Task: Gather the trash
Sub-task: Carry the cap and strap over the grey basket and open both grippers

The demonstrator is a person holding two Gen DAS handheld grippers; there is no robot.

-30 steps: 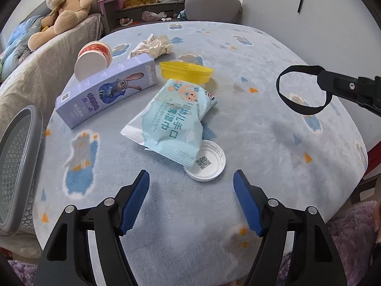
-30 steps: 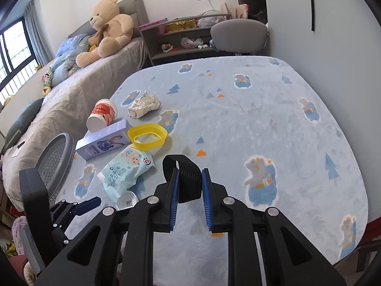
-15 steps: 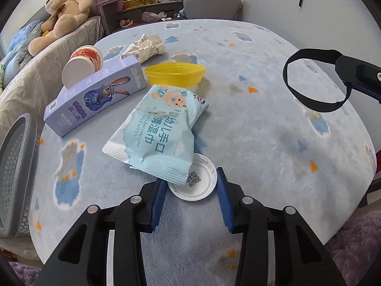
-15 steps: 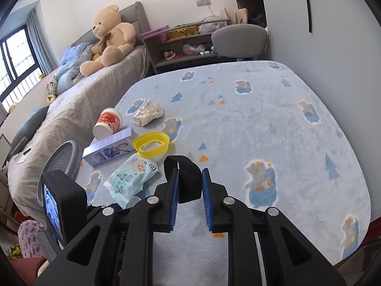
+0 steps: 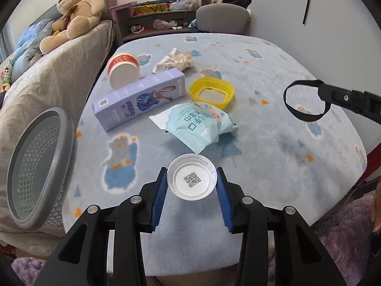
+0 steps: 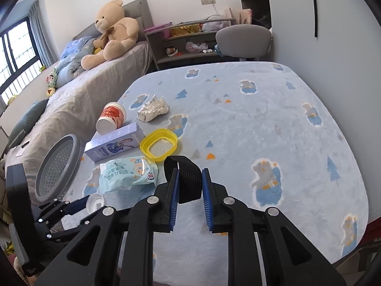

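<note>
My left gripper [image 5: 192, 186] is shut on a small clear plastic lid [image 5: 192, 176] with a QR code, held just above the blue patterned tablecloth [image 5: 273, 147]. The same lid [image 6: 95, 201] shows at lower left in the right wrist view, between the left gripper's [image 6: 89, 203] fingers. Behind it lie a light-blue wet-wipes pack [image 5: 197, 124], a yellow plastic rim [image 5: 212, 92], a purple carton [image 5: 140, 101], a red-and-white paper cup [image 5: 123, 70] on its side and a crumpled wrapper [image 5: 175, 60]. My right gripper [image 6: 189, 183] is shut on a black strap loop [image 6: 184, 178], also seen as the loop [image 5: 304, 101] at the right.
A grey perforated bin [image 5: 35, 164] stands tilted at the table's left edge, beside a bed [image 6: 78, 100] with a teddy bear [image 6: 112, 28]. A grey chair [image 5: 222, 17] and a shelf [image 6: 190, 40] stand beyond the far edge. A wall runs along the right side.
My left gripper moved onto the clear lid, shut on it, then lifted and pulled it back from under the wipes pack's edge. My right gripper kept still with the strap.
</note>
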